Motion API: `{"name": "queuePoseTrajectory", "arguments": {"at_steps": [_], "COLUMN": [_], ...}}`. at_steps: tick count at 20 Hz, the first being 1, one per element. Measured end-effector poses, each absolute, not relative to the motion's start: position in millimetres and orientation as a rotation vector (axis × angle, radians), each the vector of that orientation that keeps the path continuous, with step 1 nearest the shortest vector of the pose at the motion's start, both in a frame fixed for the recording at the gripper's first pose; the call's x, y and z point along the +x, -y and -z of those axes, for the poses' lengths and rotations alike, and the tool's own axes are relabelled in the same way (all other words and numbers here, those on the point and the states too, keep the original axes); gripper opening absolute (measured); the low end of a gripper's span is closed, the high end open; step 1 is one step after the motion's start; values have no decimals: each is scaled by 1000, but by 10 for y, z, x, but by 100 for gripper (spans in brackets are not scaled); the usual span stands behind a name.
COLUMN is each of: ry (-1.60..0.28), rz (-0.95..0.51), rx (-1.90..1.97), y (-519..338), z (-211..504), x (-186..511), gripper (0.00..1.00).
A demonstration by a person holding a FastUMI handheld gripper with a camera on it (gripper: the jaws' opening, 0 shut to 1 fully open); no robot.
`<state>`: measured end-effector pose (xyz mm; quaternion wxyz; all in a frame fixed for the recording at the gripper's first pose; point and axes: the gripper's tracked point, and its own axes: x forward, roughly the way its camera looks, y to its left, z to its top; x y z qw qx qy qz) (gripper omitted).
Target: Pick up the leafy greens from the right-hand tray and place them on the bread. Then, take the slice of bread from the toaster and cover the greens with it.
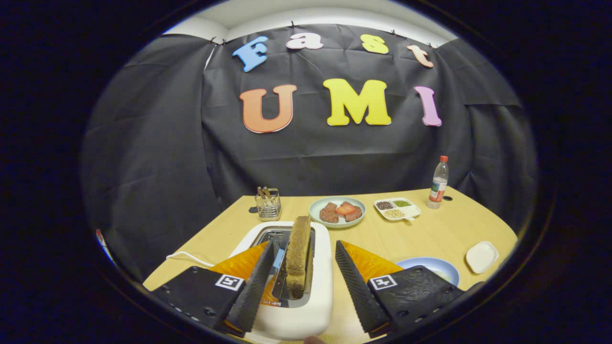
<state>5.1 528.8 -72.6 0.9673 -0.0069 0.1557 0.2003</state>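
- While my gripper (299, 282) hung over the near end of the white, round-cornered toaster (306, 310), its two fingers stood spread apart, one to each side of the slot, pressing on nothing.
- Between those fingers stood the brown slice of bread (298, 255), upright in the toaster's slot with its top well clear of the rim; I judged I was lining up to pinch it, and the pinch had not yet been made.
- That put me, by my reckoning, in the second half of the job: the slice was still to be gripped, lifted out and laid over the greens.
- Just to the right of the toaster, behind my right finger, lay a pale blue round plate (447, 268); something pale showed on it, but too much was hidden for me to say whether the greens sat on bread there.
- Beyond that plate lay a small white rounded-square dish (482, 256).
- Farther back on the light wooden table (430, 234) stood a wire holder of utensils (267, 204), a light green plate with brown patties and a red slice (337, 211), and a white divided tray of small seeds or spices (397, 209).
- Farthest off stood a clear plastic bottle with a red cap (438, 182).
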Motion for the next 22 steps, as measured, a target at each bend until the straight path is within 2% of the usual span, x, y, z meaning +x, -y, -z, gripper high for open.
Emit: {"name": "queuePoseTrajectory", "arguments": {"at_steps": [9, 10, 11, 13, 14, 22], "ry": [-342, -340, -342, -330, -316, -203], "rz": [-431, -437, -451, -472, -479, -521], "rx": [-15, -15, -19, -7, 15, 100], "y": [-5371, -5367, -5389, -5357, -5357, -5225], "z": [776, 760, 756, 649, 620, 0], "x": [70, 52, 28, 23, -3, -119], "gripper": [15, 15, 8, 8, 0, 0]}}
